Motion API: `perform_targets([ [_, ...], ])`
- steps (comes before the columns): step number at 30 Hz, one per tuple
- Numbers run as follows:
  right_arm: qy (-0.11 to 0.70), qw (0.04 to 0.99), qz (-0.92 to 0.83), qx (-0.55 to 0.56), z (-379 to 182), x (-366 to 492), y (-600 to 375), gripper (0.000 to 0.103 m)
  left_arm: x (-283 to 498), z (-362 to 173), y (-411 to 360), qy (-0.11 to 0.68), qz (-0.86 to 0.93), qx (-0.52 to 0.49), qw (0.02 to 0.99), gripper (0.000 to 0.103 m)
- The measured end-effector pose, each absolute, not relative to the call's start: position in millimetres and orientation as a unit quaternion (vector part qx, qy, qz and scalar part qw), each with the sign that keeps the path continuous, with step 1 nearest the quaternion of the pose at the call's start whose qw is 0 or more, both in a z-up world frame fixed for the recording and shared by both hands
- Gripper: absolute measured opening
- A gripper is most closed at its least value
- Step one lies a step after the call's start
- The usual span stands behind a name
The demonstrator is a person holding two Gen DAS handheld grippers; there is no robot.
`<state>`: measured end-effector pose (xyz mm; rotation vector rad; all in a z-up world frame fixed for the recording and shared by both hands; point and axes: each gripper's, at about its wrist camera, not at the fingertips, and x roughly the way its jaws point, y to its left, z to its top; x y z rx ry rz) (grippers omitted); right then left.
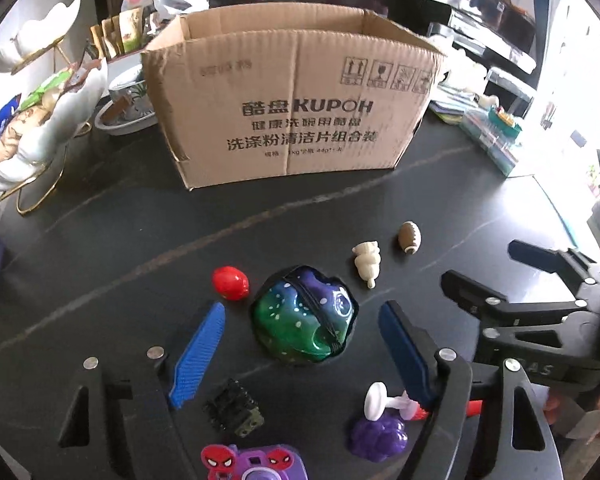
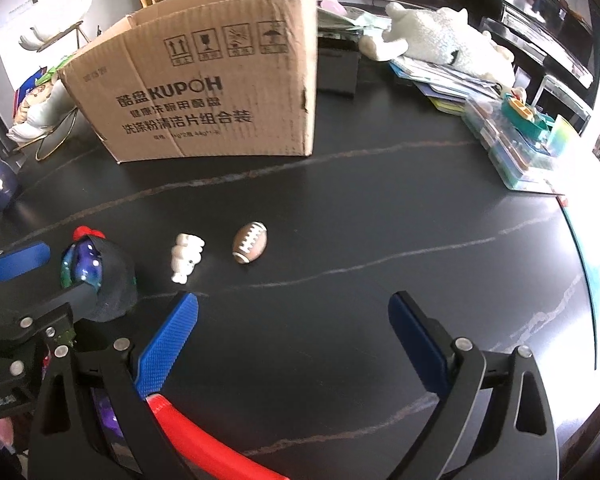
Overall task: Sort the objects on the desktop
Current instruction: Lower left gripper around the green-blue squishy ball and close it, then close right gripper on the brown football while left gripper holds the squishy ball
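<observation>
A green and purple galaxy pouch (image 1: pixel 304 316) lies on the black table between the fingers of my left gripper (image 1: pixel 302 308). Both blue pads stand a little clear of its sides, so the gripper is open. Around it lie a red egg toy (image 1: pixel 230 282), a white figurine (image 1: pixel 366 262), a toy football (image 1: pixel 409 237), a white dumbbell (image 1: pixel 384 400), a purple grape toy (image 1: pixel 378 438) and a dark block (image 1: pixel 234 408). My right gripper (image 2: pixel 293 300) hovers open over bare table, nothing between its pads. The football (image 2: pixel 250 242) and figurine (image 2: pixel 187 258) lie ahead of it.
An open cardboard box (image 1: pixel 292 100) stands at the back centre. A white shell-shaped snack stand (image 1: pixel 40 120) is on the left; stacked plastic cases (image 2: pixel 512 148), papers and a white plush (image 2: pixel 440 36) are on the right. A red curved piece (image 2: pixel 188 432) lies under the right gripper.
</observation>
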<state>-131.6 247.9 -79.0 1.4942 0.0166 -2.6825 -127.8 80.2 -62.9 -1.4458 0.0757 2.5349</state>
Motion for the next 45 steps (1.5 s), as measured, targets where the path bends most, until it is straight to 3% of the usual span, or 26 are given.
perform_targets([
  [5, 0.002, 0.036, -0.874, 0.485, -81.1, -133.1, 254.1, 0.095, -131.4, -74.0, 84.4, 0.024, 0.856, -0.504, 0.111, 0.062],
  [28, 0.026, 0.073, -0.870, 0.488, -101.2, -168.5, 230.0, 0.077, -136.0, -87.3, 89.2, 0.046, 0.855, -0.504, 0.112, 0.060],
  [38, 0.023, 0.073, -0.863, 0.499, -107.6, -173.5, 227.8, 0.054, -136.2, -87.7, 92.2, 0.043, 0.854, -0.507, 0.104, 0.060],
  [43, 0.018, 0.082, -0.864, 0.497, -106.4, -173.5, 227.5, 0.036, -136.5, -87.4, 90.3, 0.035, 0.853, -0.510, 0.104, 0.060],
  [45, 0.014, 0.089, -0.862, 0.498, -105.4, -173.2, 226.4, 0.024, -136.9, -87.4, 88.9, 0.028, 0.852, -0.512, 0.104, 0.060],
])
